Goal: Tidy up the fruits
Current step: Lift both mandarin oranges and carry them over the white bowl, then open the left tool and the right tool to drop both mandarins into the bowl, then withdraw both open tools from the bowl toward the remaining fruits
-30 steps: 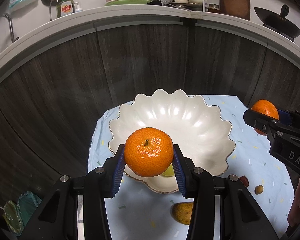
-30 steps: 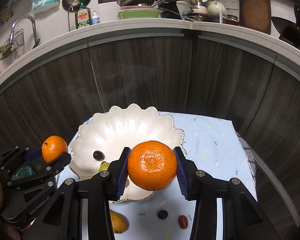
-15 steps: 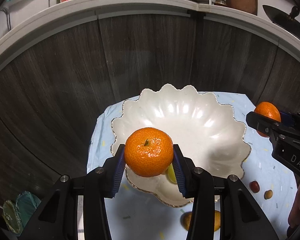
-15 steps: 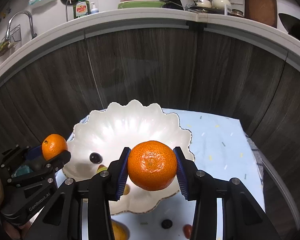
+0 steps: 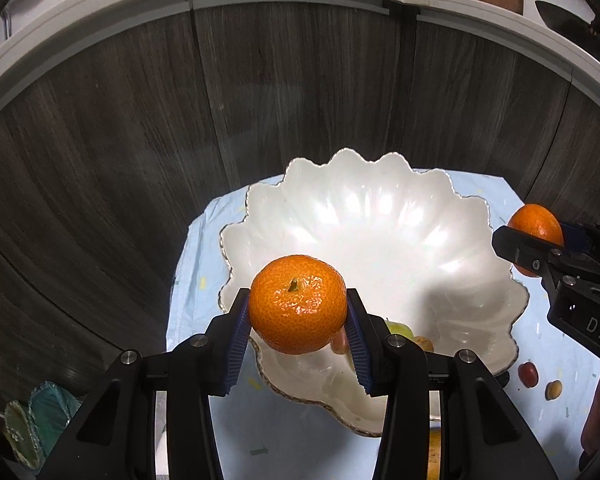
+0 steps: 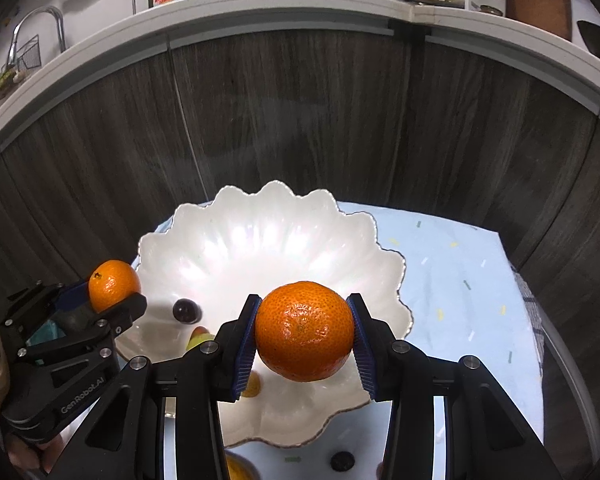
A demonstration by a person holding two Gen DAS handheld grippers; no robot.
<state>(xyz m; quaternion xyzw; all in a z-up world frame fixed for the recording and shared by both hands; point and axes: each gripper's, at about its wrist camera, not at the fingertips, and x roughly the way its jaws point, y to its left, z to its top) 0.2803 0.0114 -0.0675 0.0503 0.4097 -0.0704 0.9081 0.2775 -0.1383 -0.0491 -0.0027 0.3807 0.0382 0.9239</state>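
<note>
My left gripper [image 5: 298, 320] is shut on a tangerine [image 5: 298, 304], held above the near left rim of a white scalloped bowl [image 5: 380, 224]. My right gripper [image 6: 304, 336] is shut on a second tangerine [image 6: 304, 330] above the bowl's [image 6: 260, 240] near right side. Each gripper also shows in the other's view: the right one [image 5: 540, 236] at the bowl's right edge, the left one [image 6: 108, 296] at its left edge. Inside the bowl lie a dark grape [image 6: 186, 311] and small yellow-green and reddish fruits [image 5: 400, 330].
The bowl stands on a pale blue cloth [image 6: 460, 280] in front of dark wood cabinet doors [image 5: 260, 100]. Small fruits lie loose on the cloth: a red one [image 5: 528, 374], a tan one [image 5: 553, 390], a dark one [image 6: 342, 461] and a yellow one [image 6: 238, 470]. A kitchen counter runs above.
Both grippers have moved forward and down toward the bowl, each keeping its tangerine. The bowl looks larger and closer in both views.
</note>
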